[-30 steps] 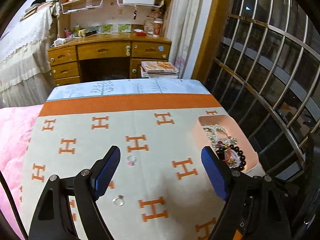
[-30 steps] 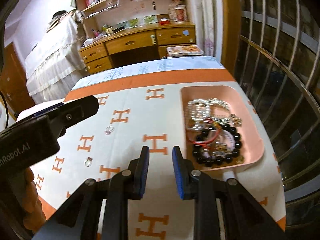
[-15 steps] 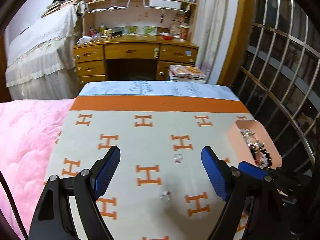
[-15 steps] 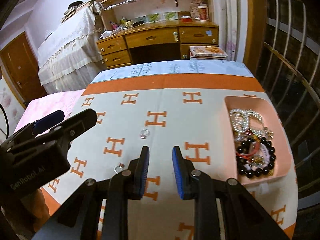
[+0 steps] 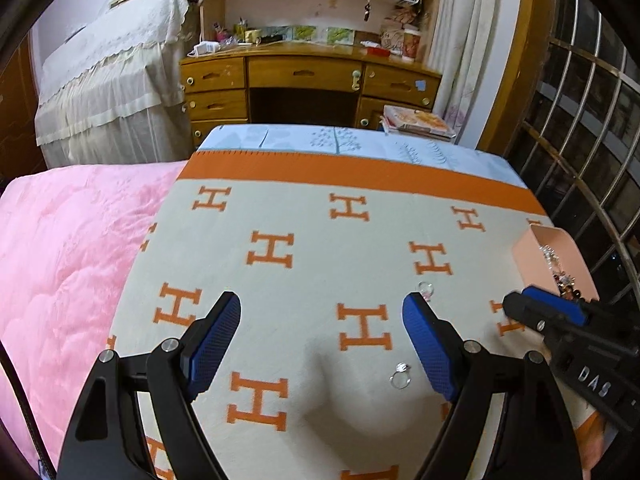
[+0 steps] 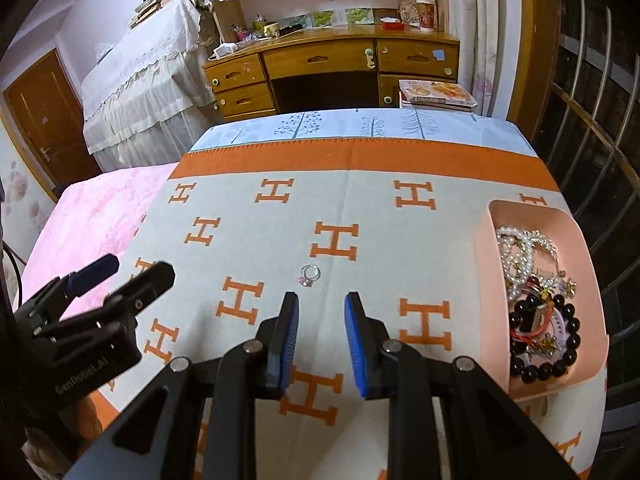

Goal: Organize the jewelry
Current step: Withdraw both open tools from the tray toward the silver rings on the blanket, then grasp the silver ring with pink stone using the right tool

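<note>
Two small rings lie loose on the blanket (image 6: pixel 360 216), a cream one with orange H marks and an orange band along its far edge. One ring with a pink stone (image 6: pixel 310 274) sits near the middle of the blanket, well left of the pink tray (image 6: pixel 486 280) and just beyond the tips of the right claw (image 6: pixel 322 340). In the left wrist view the same ring (image 5: pixel 425 290) peeks out just past the tip of the left claw's right finger. The other ring (image 5: pixel 400 374), plain silver with a clear stone, lies nearer, just beside the inner face of that same finger, also well left of the tray.

The tray (image 5: pixel 528 250) rests on the blanket near its right edge. Inside it are a pearl strand (image 6: pixel 516 252), a black bead bracelet (image 6: pixel 548 336) and a tangle of smaller gold and red pieces between them.

The left claw (image 5: pixel 322 344) hangs above the blanket with its blue pads spread wide and nothing between them. The right claw's pads stand a moderate gap apart, parted and holding nothing; its tip (image 5: pixel 536 312) shows in the left view between the rings and the tray.

Left of the blanket is a pink quilt (image 5: pixel 68 264). Beyond its far edge stand a wooden desk (image 6: pixel 332 64) and a stack of books (image 6: pixel 438 94).
</note>
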Demonstrator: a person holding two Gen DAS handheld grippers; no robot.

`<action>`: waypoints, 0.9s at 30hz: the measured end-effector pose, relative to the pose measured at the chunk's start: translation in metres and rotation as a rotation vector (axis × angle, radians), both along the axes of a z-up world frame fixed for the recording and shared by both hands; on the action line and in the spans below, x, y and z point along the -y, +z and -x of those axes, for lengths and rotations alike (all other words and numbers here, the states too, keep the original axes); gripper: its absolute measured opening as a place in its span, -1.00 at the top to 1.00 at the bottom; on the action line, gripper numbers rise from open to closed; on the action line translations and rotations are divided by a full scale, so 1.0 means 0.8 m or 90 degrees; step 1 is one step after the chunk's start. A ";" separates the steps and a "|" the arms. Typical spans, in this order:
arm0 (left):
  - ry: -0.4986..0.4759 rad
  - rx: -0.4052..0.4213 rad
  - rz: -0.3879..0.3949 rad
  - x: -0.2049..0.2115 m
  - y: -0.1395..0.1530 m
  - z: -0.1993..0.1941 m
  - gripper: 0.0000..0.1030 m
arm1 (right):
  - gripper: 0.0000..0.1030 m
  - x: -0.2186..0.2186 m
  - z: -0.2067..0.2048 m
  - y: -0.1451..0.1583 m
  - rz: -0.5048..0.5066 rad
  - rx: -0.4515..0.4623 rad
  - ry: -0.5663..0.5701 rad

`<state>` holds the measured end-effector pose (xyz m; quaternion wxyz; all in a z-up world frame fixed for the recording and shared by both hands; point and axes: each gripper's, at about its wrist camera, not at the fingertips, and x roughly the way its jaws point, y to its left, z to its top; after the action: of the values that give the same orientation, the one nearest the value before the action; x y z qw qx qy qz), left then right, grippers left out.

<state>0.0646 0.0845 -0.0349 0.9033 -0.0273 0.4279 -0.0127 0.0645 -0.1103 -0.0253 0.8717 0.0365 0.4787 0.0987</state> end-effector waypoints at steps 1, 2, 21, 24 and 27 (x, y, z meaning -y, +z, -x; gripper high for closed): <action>0.001 -0.003 -0.002 -0.001 -0.002 -0.001 -0.59 | 0.54 -0.001 -0.002 -0.001 0.001 -0.001 0.003; 0.005 -0.008 -0.006 -0.003 -0.007 -0.001 -0.59 | 0.53 -0.002 -0.004 -0.003 0.000 -0.001 0.006; 0.052 -0.063 0.011 -0.051 -0.065 0.004 -0.59 | 0.54 -0.040 -0.047 -0.045 0.026 -0.047 0.095; 0.058 -0.072 0.020 -0.058 -0.072 0.004 -0.59 | 0.54 -0.050 -0.056 -0.052 0.038 -0.047 0.106; 0.063 -0.078 0.032 -0.065 -0.076 0.002 -0.59 | 0.54 -0.061 -0.063 -0.063 0.039 -0.063 0.126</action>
<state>0.0634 0.1362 -0.0956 0.8741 -0.0720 0.4799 0.0230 0.1148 -0.0617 -0.0758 0.8336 -0.0329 0.5253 0.1675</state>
